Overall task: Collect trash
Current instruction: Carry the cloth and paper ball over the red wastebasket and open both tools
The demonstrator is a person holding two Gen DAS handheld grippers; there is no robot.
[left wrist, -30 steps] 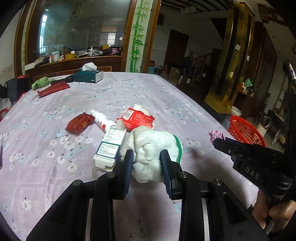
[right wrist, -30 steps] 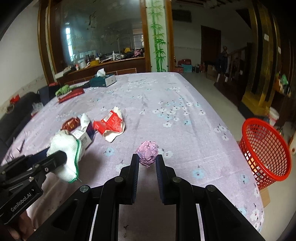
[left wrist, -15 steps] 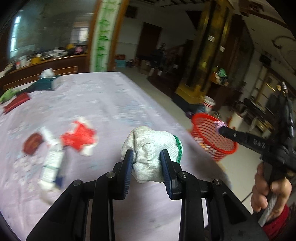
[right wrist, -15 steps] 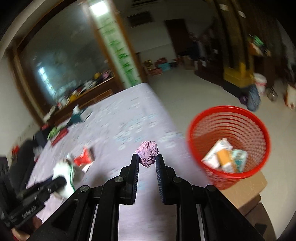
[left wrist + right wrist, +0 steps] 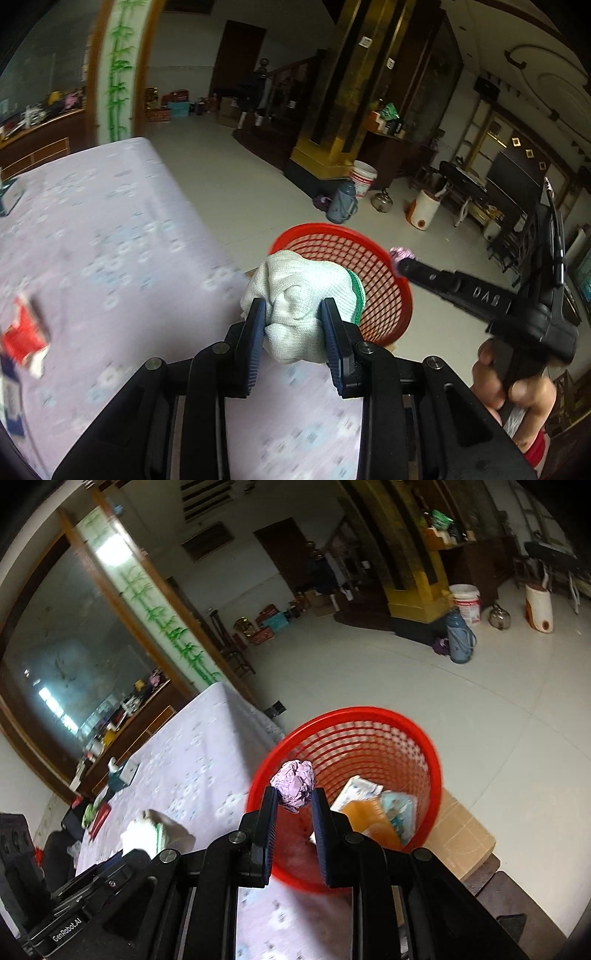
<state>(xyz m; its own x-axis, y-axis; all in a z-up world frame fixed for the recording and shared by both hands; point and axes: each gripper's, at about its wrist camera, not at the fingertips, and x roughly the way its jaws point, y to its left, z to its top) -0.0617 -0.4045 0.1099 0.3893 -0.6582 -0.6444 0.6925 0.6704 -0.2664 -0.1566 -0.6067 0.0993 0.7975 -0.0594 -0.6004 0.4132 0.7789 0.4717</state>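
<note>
My left gripper (image 5: 295, 317) is shut on a bunched white glove with a green cuff (image 5: 301, 295), held over the table's right edge. My right gripper (image 5: 294, 799) is shut on a crumpled purple paper ball (image 5: 295, 782), held above the near rim of the red mesh basket (image 5: 413, 738). In the left wrist view the same basket (image 5: 384, 280) sits on the floor just past the glove, with the right gripper (image 5: 402, 260) over its far rim. Several packets (image 5: 380, 805) lie inside the basket.
The table with the lilac flowered cloth (image 5: 110, 240) carries a red wrapper (image 5: 24, 336) at the left. A cardboard box (image 5: 461, 834) sits beside the basket. A thermos (image 5: 345, 206), a bucket (image 5: 364, 179) and a kettle (image 5: 382, 199) stand on the tiled floor beyond.
Both grippers have swung right from over the table to the red basket, still holding the glove and the paper ball. The basket now sits right under the right gripper.
</note>
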